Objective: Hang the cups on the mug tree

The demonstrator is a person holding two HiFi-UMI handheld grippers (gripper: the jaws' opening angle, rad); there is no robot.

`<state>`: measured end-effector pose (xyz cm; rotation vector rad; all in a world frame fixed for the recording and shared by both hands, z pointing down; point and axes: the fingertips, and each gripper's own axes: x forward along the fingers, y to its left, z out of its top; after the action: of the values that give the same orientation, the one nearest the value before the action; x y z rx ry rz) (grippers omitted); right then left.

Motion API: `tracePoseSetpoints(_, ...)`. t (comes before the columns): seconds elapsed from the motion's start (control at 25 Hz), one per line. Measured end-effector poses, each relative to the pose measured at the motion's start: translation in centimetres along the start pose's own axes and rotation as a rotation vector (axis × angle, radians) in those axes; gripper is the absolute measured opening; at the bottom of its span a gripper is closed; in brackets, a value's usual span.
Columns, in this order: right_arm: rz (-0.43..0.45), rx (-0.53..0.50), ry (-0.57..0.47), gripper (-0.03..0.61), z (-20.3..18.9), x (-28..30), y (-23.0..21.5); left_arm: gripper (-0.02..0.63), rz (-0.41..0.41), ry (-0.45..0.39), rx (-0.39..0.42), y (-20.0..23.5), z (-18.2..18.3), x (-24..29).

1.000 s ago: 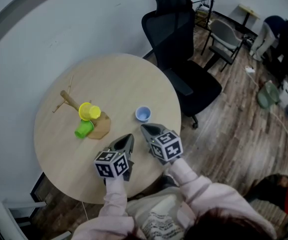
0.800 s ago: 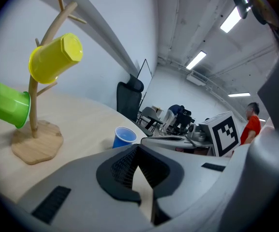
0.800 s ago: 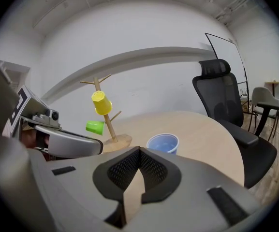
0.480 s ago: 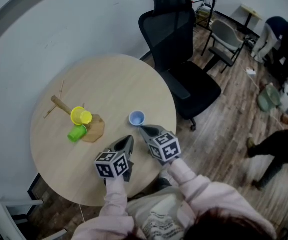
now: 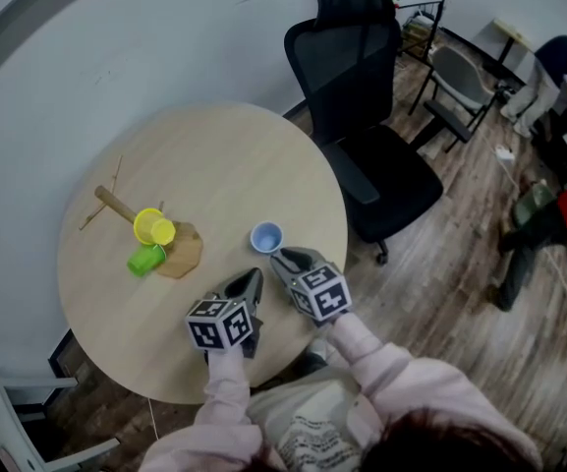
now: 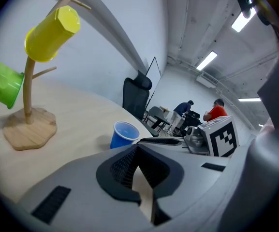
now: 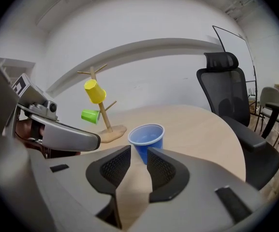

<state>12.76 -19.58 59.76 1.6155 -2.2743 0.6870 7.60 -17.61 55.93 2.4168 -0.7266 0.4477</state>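
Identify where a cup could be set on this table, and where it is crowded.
Free: the far half of the table toward the office chair, and the strip between mug tree and blue cup. Crowded: the near edge, with the left hand-held gripper and right hand-held gripper behind that cup.

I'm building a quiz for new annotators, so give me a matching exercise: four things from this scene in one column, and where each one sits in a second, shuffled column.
Things:
1. yellow cup
2. green cup
3. blue cup
4. black office chair

Places:
A. upright on the table
B. on the floor beside the table
C. on a high branch of the mug tree
D. on a lower branch of the mug tree

Pairs: 1-C, 2-D, 3-A, 4-B.
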Motion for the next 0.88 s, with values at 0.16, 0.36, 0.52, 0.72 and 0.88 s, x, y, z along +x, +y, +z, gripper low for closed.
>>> tracePoseSetpoints(0.16, 0.017, -0.010, 0.008, 0.163, -0.4, 0.6, -0.5, 0.005, 0.026, 0.003, -0.013, 0.4, -0.3, 0.3)
tracePoseSetpoints(0.36, 0.034, -0.042, 0.012, 0.224, -0.5, 1.5, -0.8, 0.005, 0.047, 0.002, -0.030, 1.0, -0.2, 0.7)
tracePoseSetpoints(0.52, 0.031, -0.081, 0.005, 0.265, -0.4, 2.1, -1.1, 0.005, 0.060, 0.003, -0.039, 1.1, -0.2, 1.0)
tracePoseSetpoints(0.72, 0.035, -0.101, -0.010, 0.311, -0.1, 3.0, -1.6, 0.005, 0.072, 0.003, -0.051, 1.4, -0.3, 1.3)
tracePoseSetpoints(0.88, 0.042, -0.131, -0.013, 0.342, 0.4, 3.9, -1.4, 0.005, 0.090, 0.008, -0.056, 1.8, -0.5, 1.1)
